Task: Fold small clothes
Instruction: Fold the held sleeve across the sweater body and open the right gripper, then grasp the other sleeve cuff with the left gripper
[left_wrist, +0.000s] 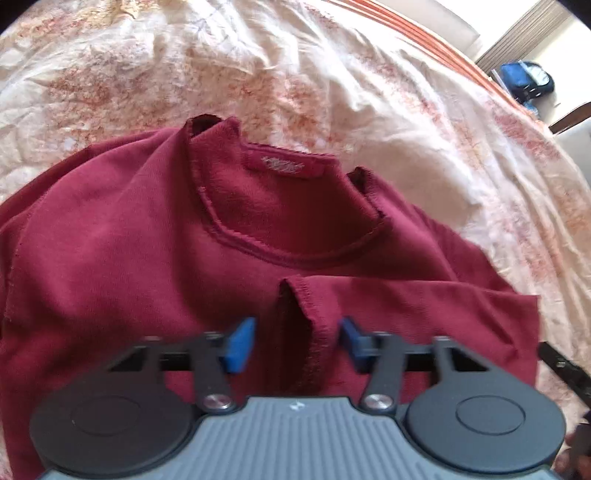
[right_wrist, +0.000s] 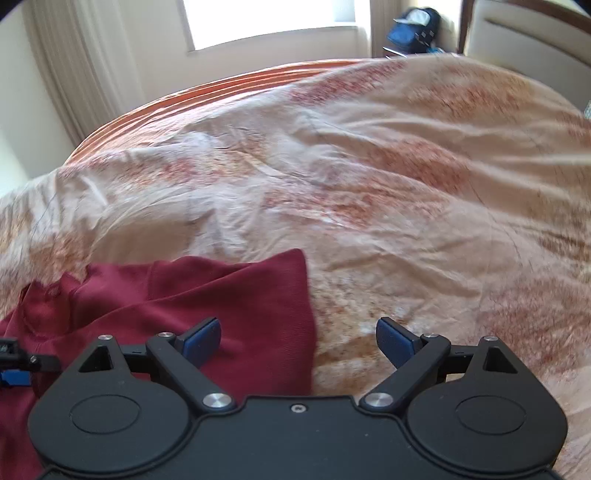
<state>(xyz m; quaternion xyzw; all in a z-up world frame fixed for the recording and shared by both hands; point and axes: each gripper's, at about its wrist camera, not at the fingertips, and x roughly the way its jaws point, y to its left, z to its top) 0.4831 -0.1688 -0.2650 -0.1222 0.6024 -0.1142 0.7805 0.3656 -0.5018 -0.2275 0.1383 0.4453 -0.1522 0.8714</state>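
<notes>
A maroon T-shirt (left_wrist: 147, 240) lies on a bed covered by a cream bedspread (left_wrist: 332, 92) with a reddish print. In the left wrist view the garment fills the lower half of the frame, with its neckline and sewn-in label (left_wrist: 283, 167) at 12 o'clock from the left gripper (left_wrist: 295, 345). A stitched hem edge (left_wrist: 314, 332) of a folded-over layer rises between the two blue pads (left_wrist: 240, 345). The jaws stand partly apart, and a gap shows on each side of the fabric, so the pads do not press on it. In the right wrist view the right gripper (right_wrist: 298, 341) has its jaws spread wide with nothing held. Its left pad sits over the garment; its right pad sits over bare bedspread, with the garment's side edge running between them. A blue backpack (right_wrist: 412, 27) stands at 1 o'clock beside a curtain (right_wrist: 74, 55) and window (right_wrist: 266, 22).
</notes>
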